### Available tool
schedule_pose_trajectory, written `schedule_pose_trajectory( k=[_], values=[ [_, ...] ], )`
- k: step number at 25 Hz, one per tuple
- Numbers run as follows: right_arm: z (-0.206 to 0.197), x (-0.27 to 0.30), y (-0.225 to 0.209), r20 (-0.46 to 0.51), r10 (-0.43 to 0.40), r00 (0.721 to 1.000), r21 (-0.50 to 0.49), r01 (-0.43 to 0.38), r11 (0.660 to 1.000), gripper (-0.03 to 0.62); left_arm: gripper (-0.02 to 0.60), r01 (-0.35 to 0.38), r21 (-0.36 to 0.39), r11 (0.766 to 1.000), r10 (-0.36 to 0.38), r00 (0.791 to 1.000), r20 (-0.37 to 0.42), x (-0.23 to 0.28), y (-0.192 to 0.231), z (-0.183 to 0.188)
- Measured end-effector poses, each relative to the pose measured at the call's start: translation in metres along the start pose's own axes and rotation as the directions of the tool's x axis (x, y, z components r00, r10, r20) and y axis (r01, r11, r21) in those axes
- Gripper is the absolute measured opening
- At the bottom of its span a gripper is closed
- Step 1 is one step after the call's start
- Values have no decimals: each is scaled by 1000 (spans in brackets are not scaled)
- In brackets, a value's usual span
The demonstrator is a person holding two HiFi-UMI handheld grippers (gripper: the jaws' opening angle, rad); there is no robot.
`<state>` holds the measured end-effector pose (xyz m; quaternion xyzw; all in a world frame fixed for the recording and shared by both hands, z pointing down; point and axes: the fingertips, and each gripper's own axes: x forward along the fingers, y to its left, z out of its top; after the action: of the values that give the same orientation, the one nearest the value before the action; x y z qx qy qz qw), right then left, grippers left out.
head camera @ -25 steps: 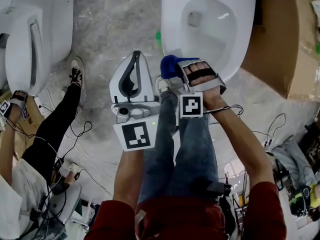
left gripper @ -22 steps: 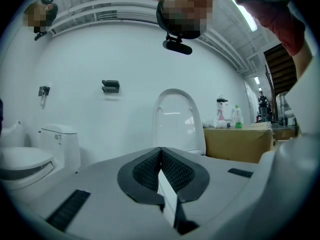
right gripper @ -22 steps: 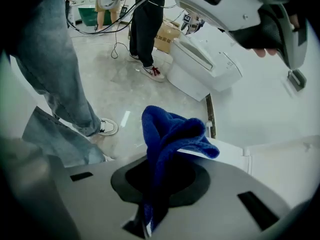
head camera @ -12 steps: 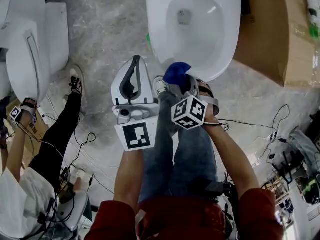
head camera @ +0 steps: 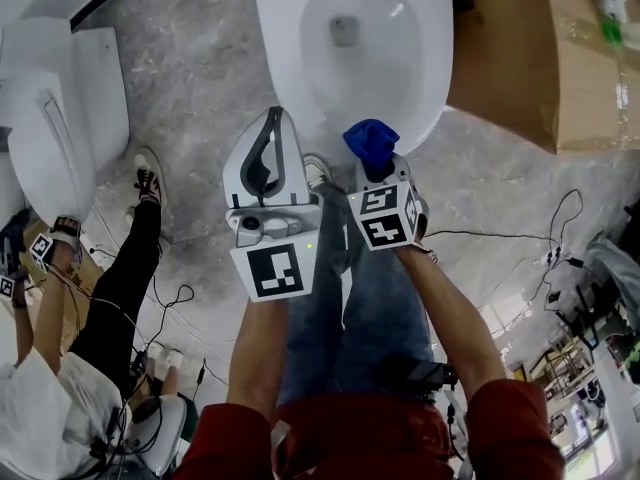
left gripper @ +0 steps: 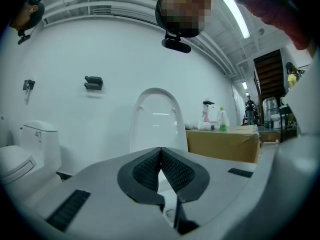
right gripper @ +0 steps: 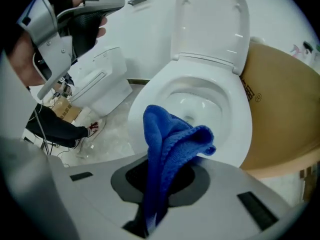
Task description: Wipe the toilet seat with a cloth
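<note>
Toilet (head camera: 282, 53) ahead of you
Cloth (head camera: 372, 140) in your right gripper (head camera: 378, 170) at its near rim; left gripper (head camera: 272, 118) just left; cardboard box (head camera: 510, 68) right of the toilet.

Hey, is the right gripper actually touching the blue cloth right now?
Touching. The right gripper view shows the blue cloth pinched between the right gripper's jaws, bunching up out of them.

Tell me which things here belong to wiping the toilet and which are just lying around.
For the job: blue cloth, clamped in the right gripper; open toilet.
Lying about: second toilet, cardboard box, bottles on it.
</note>
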<state>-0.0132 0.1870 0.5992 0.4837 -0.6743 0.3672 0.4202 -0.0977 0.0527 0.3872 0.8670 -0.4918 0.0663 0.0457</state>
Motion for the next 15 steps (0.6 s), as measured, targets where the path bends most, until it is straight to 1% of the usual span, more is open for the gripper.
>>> schedule_pose_trajectory(
  k=[6, 8, 15],
  values=[
    [-14, -7, -64, -6, -74, 997, 100, 74, 992, 57, 17, 35, -2, 999, -35, 999, -11, 13, -20, -3],
    [-15, -9, -84, -11, -92, 996, 118, 93, 989, 57, 15, 46, -1, 999, -46, 999, -10, 21, -26, -3],
    [-6, -9, -126, 8, -132, 991, 173, 129, 976, 57, 17, 69, -8, 998, -69, 997, -23, 38, -40, -7]
  ],
)
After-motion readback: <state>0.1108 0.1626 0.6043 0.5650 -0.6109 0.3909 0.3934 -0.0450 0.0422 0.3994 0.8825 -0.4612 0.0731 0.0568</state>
